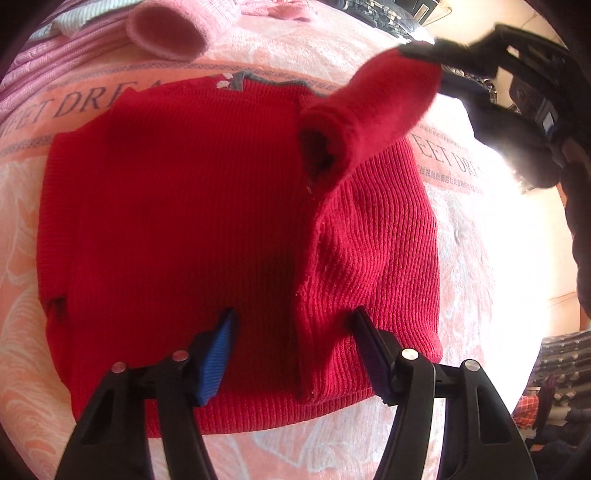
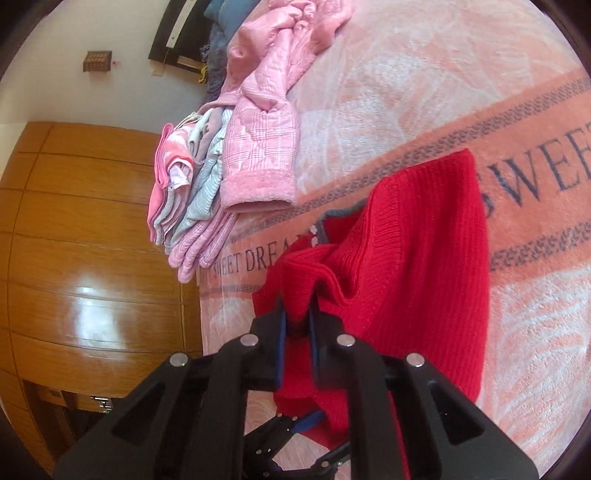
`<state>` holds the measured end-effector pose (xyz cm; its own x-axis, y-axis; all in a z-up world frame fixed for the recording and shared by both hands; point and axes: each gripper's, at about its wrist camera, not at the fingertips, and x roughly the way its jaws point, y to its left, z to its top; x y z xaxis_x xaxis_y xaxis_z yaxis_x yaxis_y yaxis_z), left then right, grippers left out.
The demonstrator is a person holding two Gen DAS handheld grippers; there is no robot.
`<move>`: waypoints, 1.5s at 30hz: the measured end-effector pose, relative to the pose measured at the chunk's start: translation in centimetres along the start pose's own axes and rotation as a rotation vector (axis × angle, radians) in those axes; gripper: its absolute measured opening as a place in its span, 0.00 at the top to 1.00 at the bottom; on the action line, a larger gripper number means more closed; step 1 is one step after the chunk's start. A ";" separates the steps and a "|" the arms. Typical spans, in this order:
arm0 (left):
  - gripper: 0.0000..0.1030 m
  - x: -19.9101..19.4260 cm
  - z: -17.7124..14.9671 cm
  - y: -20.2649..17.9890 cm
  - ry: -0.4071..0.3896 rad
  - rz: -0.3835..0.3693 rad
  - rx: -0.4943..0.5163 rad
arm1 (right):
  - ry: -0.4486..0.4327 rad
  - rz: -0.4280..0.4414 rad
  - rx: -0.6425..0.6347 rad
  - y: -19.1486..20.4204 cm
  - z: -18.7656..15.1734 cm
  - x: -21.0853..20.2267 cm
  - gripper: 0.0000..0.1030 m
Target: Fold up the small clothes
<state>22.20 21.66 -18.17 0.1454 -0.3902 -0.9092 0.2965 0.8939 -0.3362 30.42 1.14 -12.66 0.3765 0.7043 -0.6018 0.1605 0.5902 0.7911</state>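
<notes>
Red ribbed knit sweater (image 1: 207,229) lies flat on the pink-and-white "SWEET DREAMS" blanket (image 1: 461,236). Right gripper (image 2: 297,325) jaws clamped on the sweater's sleeve (image 1: 380,107), lifting it off the sweater's body. Left gripper (image 1: 291,317) jaws apart over the near hem; they look to be touching the knit, hard to confirm. Pile of pink and pale folded clothes (image 2: 192,195) sits well apart at the blanket edge.

The sweater (image 1: 207,221) hides part of the blanket's (image 1: 461,240) lettering; in the right wrist view the frame edge cuts off another word. The right gripper (image 1: 424,51) is blurred and washed out by glare, its body cropped. The sleeve tip is buried between its fingers (image 2: 316,347). The pink jacket (image 1: 173,29) runs off the top edge
</notes>
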 end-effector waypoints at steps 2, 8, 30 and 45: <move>0.39 0.0 -0.2 0.0 -0.001 -0.003 -0.001 | 0.037 0.011 -0.007 0.8 0.5 2.0 0.67; 0.38 -1.2 -1.0 1.6 -0.004 -0.044 -0.036 | 0.033 -0.005 -0.050 1.7 -1.2 2.0 0.67; 0.37 -5.3 2.2 5.5 -0.068 -0.053 -0.107 | -0.028 0.018 0.417 -7.3 -19.7 3.7 0.56; 0.29 -1.8 6.0 6.3 -0.002 -0.174 -0.175 | -0.125 0.081 0.414 -6.6 -18.7 3.1 0.92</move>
<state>29.52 26.70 -17.19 0.1081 -0.5416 -0.8337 0.1491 0.8379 -0.5250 13.49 6.77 -21.74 0.5062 0.6738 -0.5383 0.4682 0.3094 0.8277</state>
